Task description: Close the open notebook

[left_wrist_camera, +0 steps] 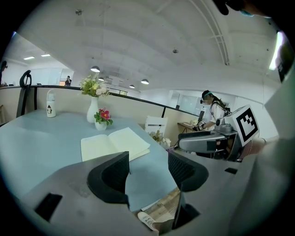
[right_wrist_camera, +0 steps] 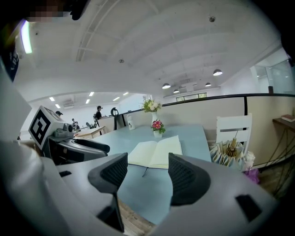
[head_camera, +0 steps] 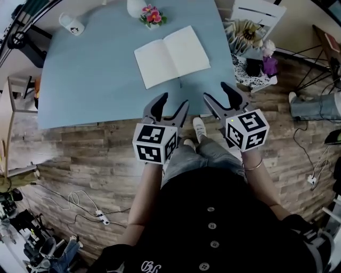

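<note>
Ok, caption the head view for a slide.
Left gripper and right gripper, both open, poised before the open notebook on the blue table.

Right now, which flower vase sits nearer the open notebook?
The short white pot of pink flowers; the tall white vase stands farther from the cream-paged notebook.

- We saw bright, even indoor light; round ceiling lamps [left_wrist_camera: 95, 69] glowed in both gripper views.
- Shadows on the table [head_camera: 90, 74] were faint and soft, and it showed no hard glare.
- The notebook [head_camera: 171, 56] pages looked pale, not blown out.
- A bright streak [right_wrist_camera: 26, 39] flared near the right gripper view's upper left rim.
- Both gripper views bent strongly toward black rounded corners; the head view curved too.
- The nearest jaw parts looked slightly soft.
</note>
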`<state>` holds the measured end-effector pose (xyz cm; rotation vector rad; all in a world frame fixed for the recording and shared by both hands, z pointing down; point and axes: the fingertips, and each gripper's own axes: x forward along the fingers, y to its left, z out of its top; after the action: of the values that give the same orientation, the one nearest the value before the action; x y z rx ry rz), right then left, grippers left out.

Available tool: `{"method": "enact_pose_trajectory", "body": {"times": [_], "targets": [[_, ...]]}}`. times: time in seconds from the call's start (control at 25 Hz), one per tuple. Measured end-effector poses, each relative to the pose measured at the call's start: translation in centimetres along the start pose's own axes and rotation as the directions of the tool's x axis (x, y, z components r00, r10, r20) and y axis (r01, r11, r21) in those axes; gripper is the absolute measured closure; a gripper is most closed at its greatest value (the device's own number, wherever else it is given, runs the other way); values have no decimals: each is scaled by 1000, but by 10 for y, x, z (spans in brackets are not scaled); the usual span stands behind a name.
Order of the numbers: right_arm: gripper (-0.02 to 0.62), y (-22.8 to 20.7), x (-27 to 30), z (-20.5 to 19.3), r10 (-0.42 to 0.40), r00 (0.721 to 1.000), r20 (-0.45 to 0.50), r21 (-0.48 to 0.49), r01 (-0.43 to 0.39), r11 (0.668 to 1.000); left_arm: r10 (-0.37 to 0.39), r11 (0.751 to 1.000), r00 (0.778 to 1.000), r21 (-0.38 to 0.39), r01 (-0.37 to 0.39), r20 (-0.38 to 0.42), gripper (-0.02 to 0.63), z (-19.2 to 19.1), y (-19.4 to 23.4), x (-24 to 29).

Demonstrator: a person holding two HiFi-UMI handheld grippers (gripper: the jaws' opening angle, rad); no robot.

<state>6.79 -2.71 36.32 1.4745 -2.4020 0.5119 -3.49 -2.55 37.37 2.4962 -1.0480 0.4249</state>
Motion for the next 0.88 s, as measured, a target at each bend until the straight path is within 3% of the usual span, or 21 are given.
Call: {"method": "enact_pose_trajectory", "body": {"times": [0.88], "targets": [[333, -89, 89, 49, 137, 990, -14, -38, -138, 990, 140, 990, 990, -30, -140, -13, 360, 50, 50, 91]]}}
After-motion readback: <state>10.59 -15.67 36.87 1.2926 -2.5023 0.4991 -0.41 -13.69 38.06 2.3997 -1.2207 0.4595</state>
